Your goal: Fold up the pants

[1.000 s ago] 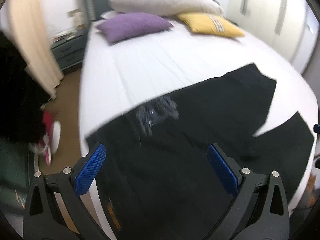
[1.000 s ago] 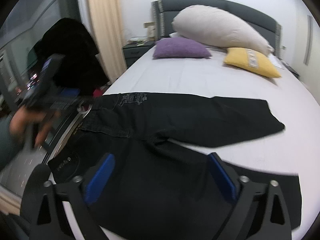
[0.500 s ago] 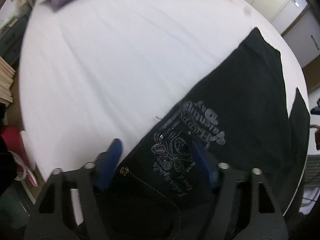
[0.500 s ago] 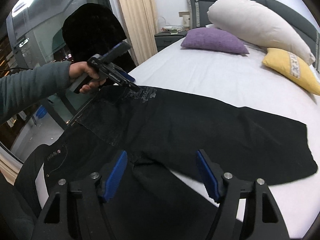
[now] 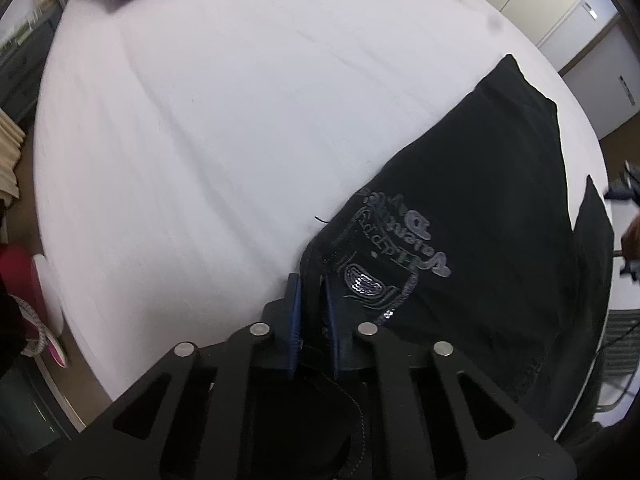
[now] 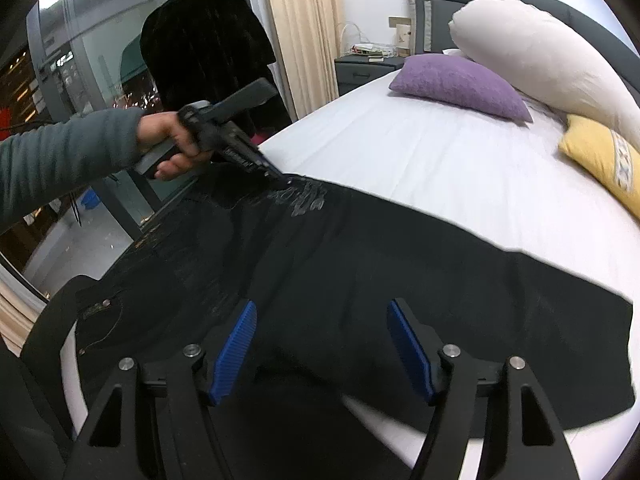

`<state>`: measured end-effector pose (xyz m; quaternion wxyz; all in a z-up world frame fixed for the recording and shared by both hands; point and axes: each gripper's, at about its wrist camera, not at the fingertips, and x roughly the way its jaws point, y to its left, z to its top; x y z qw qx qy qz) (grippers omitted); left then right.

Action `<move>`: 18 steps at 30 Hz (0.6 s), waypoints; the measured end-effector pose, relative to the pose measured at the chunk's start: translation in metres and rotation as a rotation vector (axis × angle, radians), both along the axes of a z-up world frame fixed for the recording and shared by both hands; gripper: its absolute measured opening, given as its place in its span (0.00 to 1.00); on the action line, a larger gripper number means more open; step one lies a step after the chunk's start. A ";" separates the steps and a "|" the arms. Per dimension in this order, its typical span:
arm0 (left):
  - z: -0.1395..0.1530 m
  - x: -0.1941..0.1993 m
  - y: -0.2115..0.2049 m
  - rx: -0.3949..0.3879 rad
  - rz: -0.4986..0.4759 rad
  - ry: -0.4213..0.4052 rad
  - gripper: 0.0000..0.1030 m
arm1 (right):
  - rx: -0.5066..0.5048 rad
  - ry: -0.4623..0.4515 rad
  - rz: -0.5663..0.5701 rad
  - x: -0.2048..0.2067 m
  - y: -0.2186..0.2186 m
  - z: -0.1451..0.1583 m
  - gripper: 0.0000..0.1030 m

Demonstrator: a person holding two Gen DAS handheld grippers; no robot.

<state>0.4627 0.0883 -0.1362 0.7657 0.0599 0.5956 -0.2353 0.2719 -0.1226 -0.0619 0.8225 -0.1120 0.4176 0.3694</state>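
Observation:
Black pants lie spread flat across the white bed, legs running to the right, waist at the left bed edge. A silver print marks the far waist corner. My left gripper is shut on that waist corner of the pants; it also shows in the right wrist view, held by a hand. My right gripper is open and empty, hovering over the crotch area of the near leg.
A purple pillow, a yellow pillow and a long white pillow lie at the headboard. A dark garment hangs beside the curtain. A nightstand stands by the bed. The bed's left edge drops to the floor.
My left gripper came down onto the far waist corner and shut on it. My right gripper moved a little closer over the pants and stayed open.

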 end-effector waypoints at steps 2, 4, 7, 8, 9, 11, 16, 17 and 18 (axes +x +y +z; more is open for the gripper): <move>0.016 -0.015 0.001 -0.009 0.010 -0.053 0.07 | -0.017 -0.008 0.011 0.019 0.008 0.001 0.66; 0.030 -0.027 0.000 -0.009 0.011 -0.115 0.07 | -0.050 -0.016 0.034 0.038 0.021 0.001 0.64; 0.047 -0.050 -0.007 0.004 -0.003 -0.196 0.07 | -0.124 -0.049 0.091 0.064 0.047 0.000 0.59; 0.051 -0.058 -0.009 0.010 -0.008 -0.219 0.07 | -0.155 -0.063 0.111 0.072 0.057 -0.002 0.58; 0.054 -0.065 -0.011 0.020 -0.014 -0.241 0.07 | -0.183 -0.073 0.128 0.079 0.066 -0.003 0.57; 0.062 -0.077 -0.016 0.034 -0.015 -0.290 0.07 | -0.234 -0.082 0.162 0.097 0.083 -0.009 0.56; 0.078 -0.106 -0.030 0.057 -0.037 -0.368 0.06 | -0.355 -0.090 0.235 0.127 0.102 -0.027 0.48; 0.079 -0.117 -0.029 0.058 -0.043 -0.376 0.06 | -0.374 -0.085 0.243 0.133 0.102 -0.029 0.44; 0.078 -0.116 -0.032 0.060 -0.048 -0.383 0.06 | -0.378 -0.071 0.243 0.141 0.101 -0.030 0.43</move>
